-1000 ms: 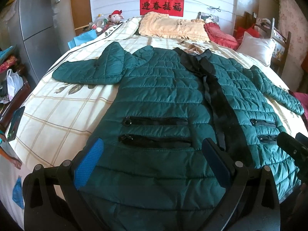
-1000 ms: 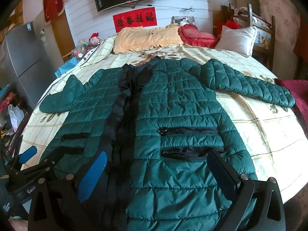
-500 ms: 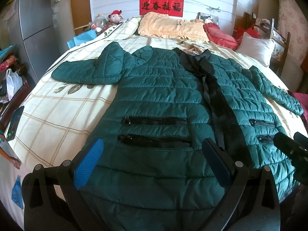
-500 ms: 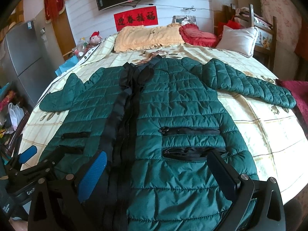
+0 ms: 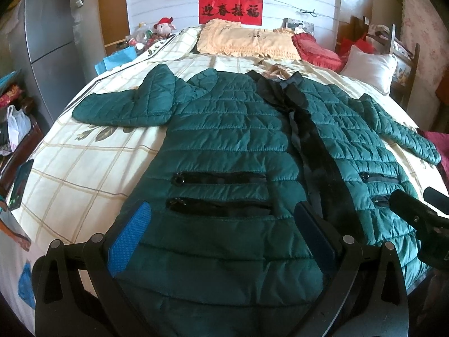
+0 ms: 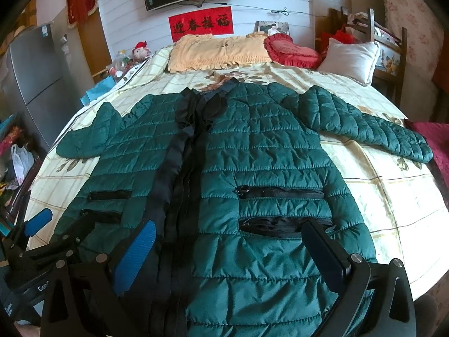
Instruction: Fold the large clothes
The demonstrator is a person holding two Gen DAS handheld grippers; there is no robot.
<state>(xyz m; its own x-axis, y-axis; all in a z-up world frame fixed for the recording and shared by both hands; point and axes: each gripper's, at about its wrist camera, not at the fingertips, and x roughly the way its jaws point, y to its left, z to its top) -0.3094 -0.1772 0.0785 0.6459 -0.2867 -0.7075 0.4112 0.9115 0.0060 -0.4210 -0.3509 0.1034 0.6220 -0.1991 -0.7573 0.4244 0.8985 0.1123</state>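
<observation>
Bed (image 5: 84, 174): a wide, rounded surface is covered by a cream sheet printed with a tan grid and flower motifs.
Jacket (image 5: 233, 140): a dark green quilted puffer, stitched in horizontal channels, is spread flat and face up on the bed, collar toward the headboard and both sleeves laid outward. A black placket is seen running down the middle, and two black zipped pockets are set on each front panel.
Pillows: a frilled pale-yellow pillow (image 6: 216, 50), a ruffled red cushion (image 6: 289, 50) and a plain white pillow (image 6: 350, 59) are lined up at the head of the bed.
Left gripper (image 5: 221, 221): black frame, held above the hem on the jacket's left-hand panel; its fingers (image 5: 132, 233), faced with textured blue pads, are spread wide apart with nothing between them.
Right gripper (image 6: 227, 241): held above the hem near the placket; its fingers (image 6: 137, 252) are likewise parted, and no cloth is gripped.
</observation>
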